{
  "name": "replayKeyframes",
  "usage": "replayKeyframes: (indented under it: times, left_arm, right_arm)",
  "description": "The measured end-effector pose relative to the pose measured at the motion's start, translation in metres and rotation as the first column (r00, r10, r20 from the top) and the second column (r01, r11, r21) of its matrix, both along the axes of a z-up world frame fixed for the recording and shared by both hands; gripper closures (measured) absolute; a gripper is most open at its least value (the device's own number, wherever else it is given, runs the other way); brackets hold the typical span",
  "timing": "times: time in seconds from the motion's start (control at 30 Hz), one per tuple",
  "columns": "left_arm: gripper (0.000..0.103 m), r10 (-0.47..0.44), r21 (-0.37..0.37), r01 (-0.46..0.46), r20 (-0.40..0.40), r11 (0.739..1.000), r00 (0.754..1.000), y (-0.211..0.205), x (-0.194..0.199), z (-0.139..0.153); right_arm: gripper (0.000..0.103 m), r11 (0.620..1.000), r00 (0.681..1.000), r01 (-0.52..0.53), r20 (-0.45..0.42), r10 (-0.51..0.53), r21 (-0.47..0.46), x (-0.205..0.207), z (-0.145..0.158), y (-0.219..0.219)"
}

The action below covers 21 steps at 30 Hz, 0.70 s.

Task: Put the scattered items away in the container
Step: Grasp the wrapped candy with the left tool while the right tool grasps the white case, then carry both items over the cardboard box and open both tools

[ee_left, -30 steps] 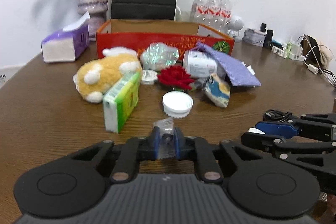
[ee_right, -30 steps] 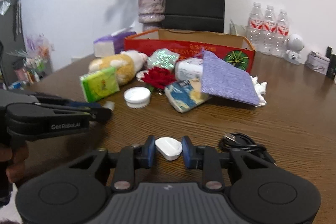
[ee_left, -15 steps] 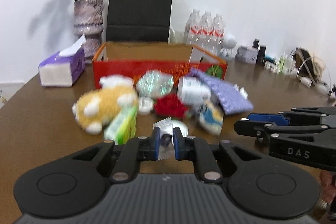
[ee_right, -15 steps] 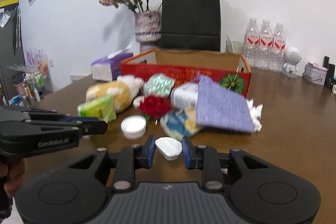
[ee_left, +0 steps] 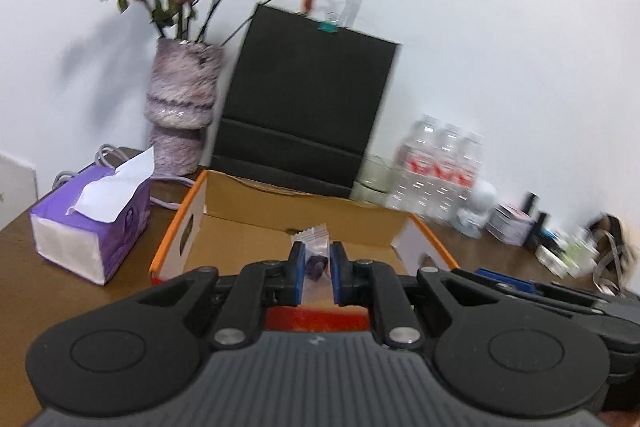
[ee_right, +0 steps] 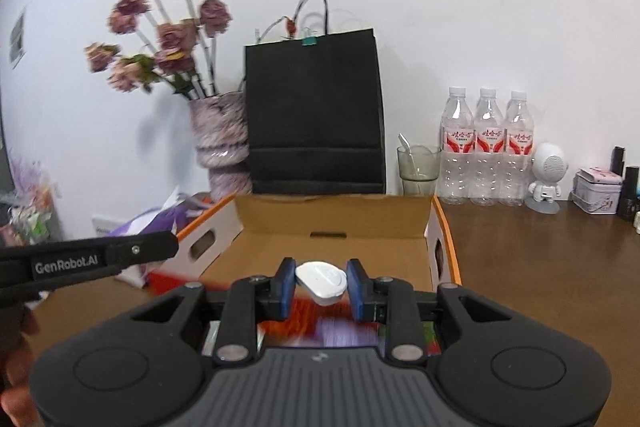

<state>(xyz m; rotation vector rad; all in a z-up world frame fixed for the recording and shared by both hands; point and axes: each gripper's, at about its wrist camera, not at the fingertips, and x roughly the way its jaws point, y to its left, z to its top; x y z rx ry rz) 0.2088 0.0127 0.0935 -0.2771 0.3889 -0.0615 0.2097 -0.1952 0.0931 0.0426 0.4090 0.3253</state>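
Two grippers: I had both loaded and poised over the open cardboard box [ee_right: 336, 223].
Left gripper [ee_left: 315, 269]: I saw it clenched on a small clear-wrapped candy [ee_left: 314, 247], the wrapper's twisted end sticking up past the blue pads.
Right gripper [ee_right: 321, 283]: I saw it clamped on a white plastic piece [ee_right: 322, 281], pinched on both sides.
Candy's place: it sat in the left jaws, above the box's near wall.
White piece's place: it sat in the right jaws, above the box's near wall.
Box interior: the brown floor I could see was bare.
Behind the box: a black paper bag [ee_right: 314, 115] and a vase [ee_right: 220, 147] of dried flowers stood against the wall.
Beside it: a purple tissue box [ee_left: 92, 223] sat to the left, three water bottles [ee_right: 486, 147] to the right.
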Motion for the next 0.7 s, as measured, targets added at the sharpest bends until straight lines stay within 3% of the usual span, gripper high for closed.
replayKeyframes:
  times: [0.13, 0.23, 0.47, 0.5, 0.53, 0.57, 0.6, 0.63, 0.7]
  left_arm:
    - [0.089, 0.05, -0.055, -0.055, -0.092, 0.997, 0.995, 0.017, 0.045, -0.017]
    - [0.089, 0.066, -0.045, -0.073, -0.147, 0.996, 0.987, 0.025, 0.066, -0.03]
    - [0.085, 0.058, -0.036, -0.067, -0.202, 0.997, 0.978, 0.029, 0.075, -0.045]
    - [0.067, 0.062, -0.033, -0.071, -0.209, 0.997, 0.976, 0.028, 0.075, -0.046]
    - [0.05, 0.067, -0.03, -0.075, -0.21, 0.997, 0.975, 0.027, 0.075, -0.045]
    - [0.017, 0.072, -0.018, -0.077, -0.202, 0.997, 0.977, 0.026, 0.073, -0.043]
    - [0.0, 0.086, 0.006, -0.086, -0.193, 0.996, 0.977, 0.024, 0.07, -0.04]
    - [0.0, 0.104, 0.036, -0.1, -0.182, 0.994, 0.978, 0.021, 0.068, -0.037]
    - [0.0, 0.113, 0.092, -0.1, -0.159, 0.991, 0.981, 0.017, 0.066, -0.032]
  right_arm:
    - [0.077, 0.997, 0.997, 0.06, -0.05, -0.058, 0.039, 0.047, -0.006, -0.006]
    - [0.077, 0.997, 0.995, 0.071, -0.074, -0.069, 0.027, 0.07, -0.016, -0.006]
    - [0.077, 0.998, 0.987, 0.063, -0.149, -0.062, -0.002, 0.09, -0.037, -0.007]
    - [0.076, 0.998, 0.986, 0.055, -0.155, -0.056, -0.011, 0.09, -0.037, -0.006]
    - [0.069, 0.999, 0.985, 0.048, -0.165, -0.05, -0.015, 0.089, -0.037, -0.004]
    - [0.056, 0.999, 0.983, 0.044, -0.179, -0.046, -0.018, 0.09, -0.037, -0.004]
    - [0.013, 0.999, 0.98, 0.043, -0.195, -0.046, -0.023, 0.09, -0.036, -0.004]
    - [0.003, 0.998, 0.977, 0.045, -0.205, -0.051, -0.033, 0.09, -0.035, -0.003]
    - [0.0, 0.997, 0.977, 0.041, -0.208, -0.053, -0.063, 0.09, -0.034, -0.001]
